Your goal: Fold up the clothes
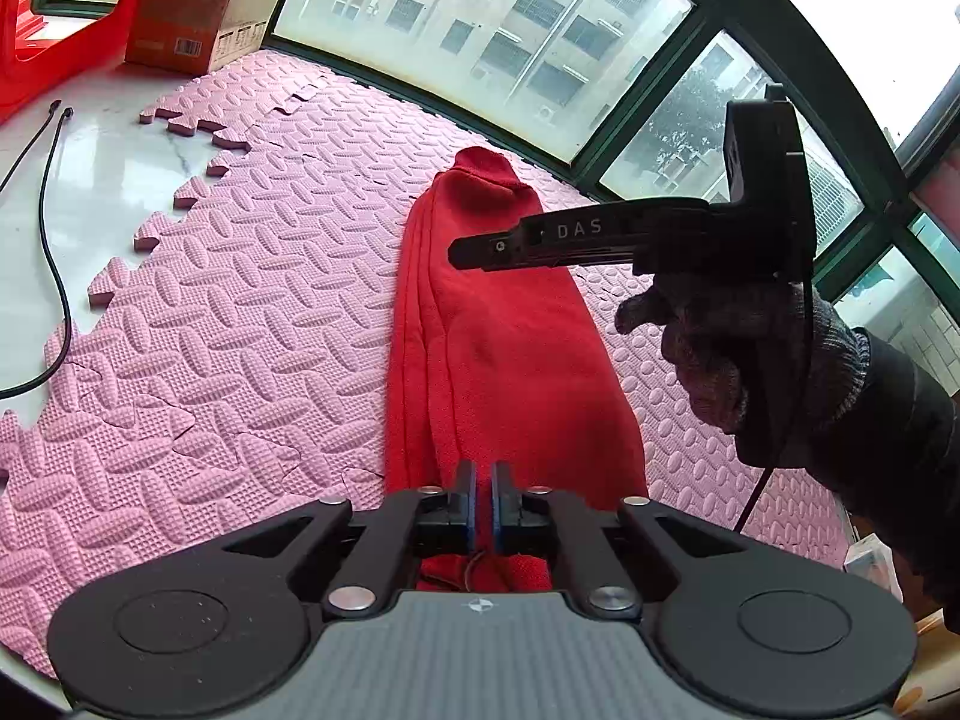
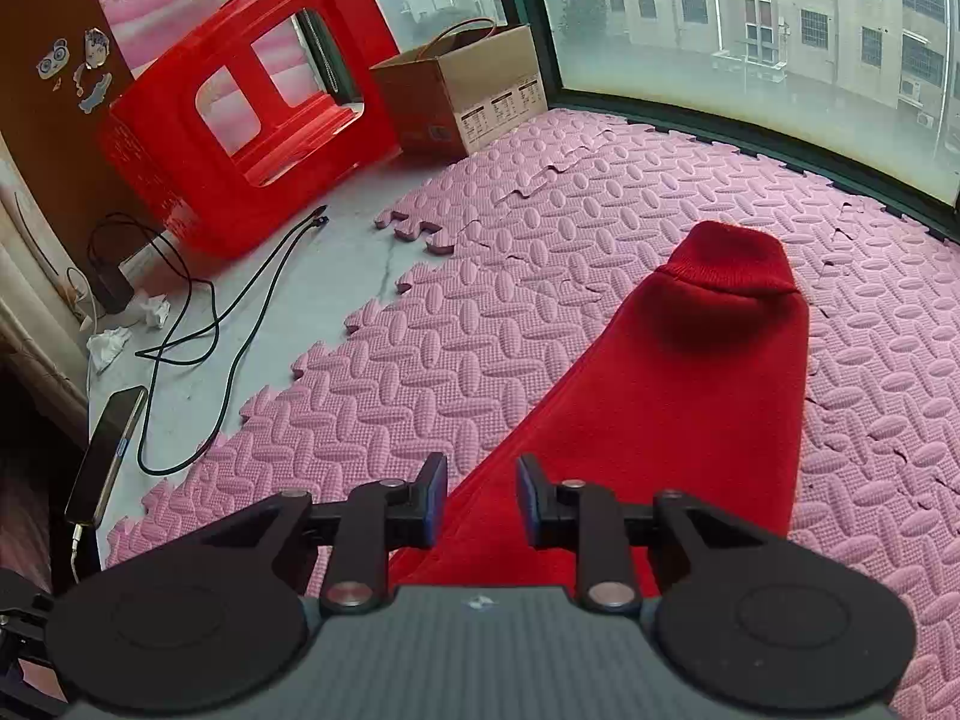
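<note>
Left wrist view: left gripper [image 1: 483, 495] nearly closed, low over near end of folded red garment [image 1: 510, 348] on pink foam mat [image 1: 240, 330]. Right gripper [image 2: 482, 501] open, raised above garment, gloved hand [image 1: 720, 354] tilted.

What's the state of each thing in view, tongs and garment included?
left tongs: nearly shut, at the near end of the garment; grip unclear
right tongs: open, above the garment, holding nothing
red garment: folded lengthwise into a narrow strip, flat on the mat, collar at far end
pink foam mat: laid out, edge tiles missing
cardboard box: open-topped, by the window
red stool: tipped on its side
phone: cable plugged in
</note>
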Motion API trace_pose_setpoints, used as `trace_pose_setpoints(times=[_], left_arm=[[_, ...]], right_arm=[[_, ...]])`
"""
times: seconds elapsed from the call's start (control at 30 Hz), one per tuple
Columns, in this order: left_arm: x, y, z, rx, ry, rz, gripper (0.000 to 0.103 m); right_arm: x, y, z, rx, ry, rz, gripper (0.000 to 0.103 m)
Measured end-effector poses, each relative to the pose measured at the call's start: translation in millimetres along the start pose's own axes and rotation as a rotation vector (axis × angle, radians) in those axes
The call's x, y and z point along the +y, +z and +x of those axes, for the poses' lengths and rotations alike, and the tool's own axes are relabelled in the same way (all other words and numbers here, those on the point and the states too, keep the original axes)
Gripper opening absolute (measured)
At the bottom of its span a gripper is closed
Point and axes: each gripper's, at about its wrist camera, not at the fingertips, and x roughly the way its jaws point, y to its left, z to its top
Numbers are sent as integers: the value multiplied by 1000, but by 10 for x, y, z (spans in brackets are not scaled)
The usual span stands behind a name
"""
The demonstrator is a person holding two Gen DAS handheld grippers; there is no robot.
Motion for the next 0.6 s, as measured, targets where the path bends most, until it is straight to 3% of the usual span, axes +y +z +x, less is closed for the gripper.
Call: trace_pose_setpoints(times=[0.17,0.23,0.33,0.6], left_arm=[[-15,-27,-9,-9,-3,9,6],[-11,-29,-13,-12,-6,9,5],[-8,-25,-45,-19,-17,10,5],[8,-7,-57,-22,-17,-2,5]], right_arm=[[191,-140,162,71,-15,0,24],[170,-186,211,82,-29,29,16],[93,-213,185,52,-20,88,4],[66,-170,89,-17,15,123,3]])
